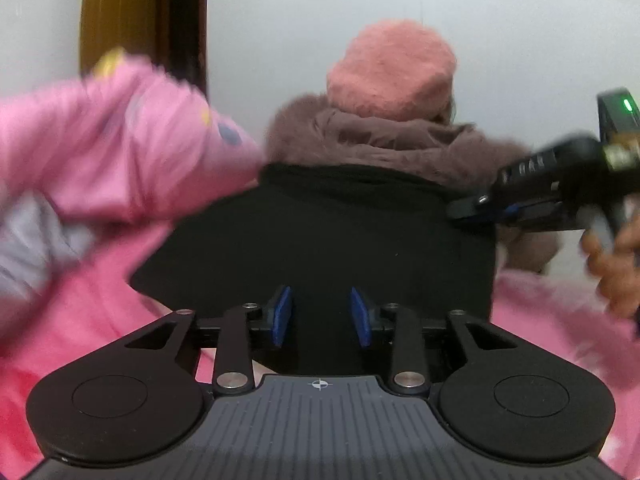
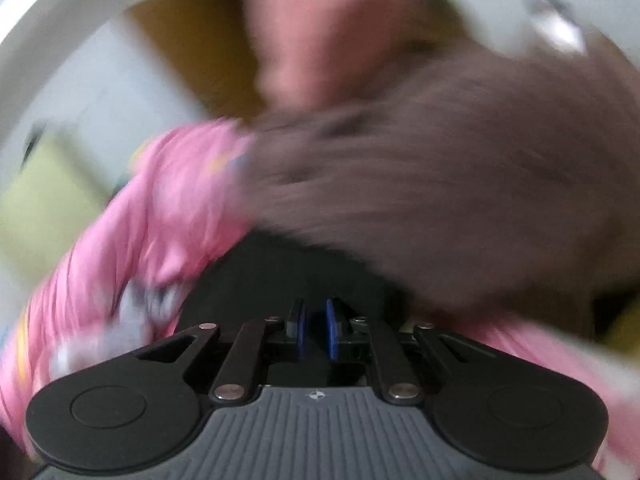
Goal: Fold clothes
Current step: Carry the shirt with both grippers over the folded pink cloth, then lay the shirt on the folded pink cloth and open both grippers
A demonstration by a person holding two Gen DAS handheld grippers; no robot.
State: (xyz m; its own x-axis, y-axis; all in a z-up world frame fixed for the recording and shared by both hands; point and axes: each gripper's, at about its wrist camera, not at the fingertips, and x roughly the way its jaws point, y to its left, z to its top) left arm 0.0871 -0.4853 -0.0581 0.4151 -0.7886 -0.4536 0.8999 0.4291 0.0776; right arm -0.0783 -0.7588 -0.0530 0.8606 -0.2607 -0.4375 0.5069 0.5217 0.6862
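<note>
Ahead of the left claw [image 1: 322,316], between and beyond its blue pads, stands a person in a dark garment [image 1: 328,240], with a brownish fluffy collar [image 1: 384,140] and a salmon-pink fuzzy hat [image 1: 392,72]. The left claw's fingers stand well apart with nothing between them. To its left a pink garment [image 1: 120,152] with small yellow and blue marks hangs bunched and blurred, and more pink cloth spreads below and to both sides of the claw. Whether this claw touches the cloth cannot be told.

Up and to the right of the left claw, the right claw [image 1: 468,210] shows side-on, gripped by a hand [image 1: 612,264]; a green light glows on its body. From this angle its opening is hard to read.

In the right wrist view, the right claw [image 2: 315,330] has its blue pads close together with a narrow gap, and nothing is seen between them. The picture is heavily smeared. Left of this claw the pink garment [image 2: 160,216] sweeps in a curve; above and to the right a brownish fluffy sleeve [image 2: 460,184] fills the view. A brown door frame [image 1: 140,16] stands up-left of the left claw.
</note>
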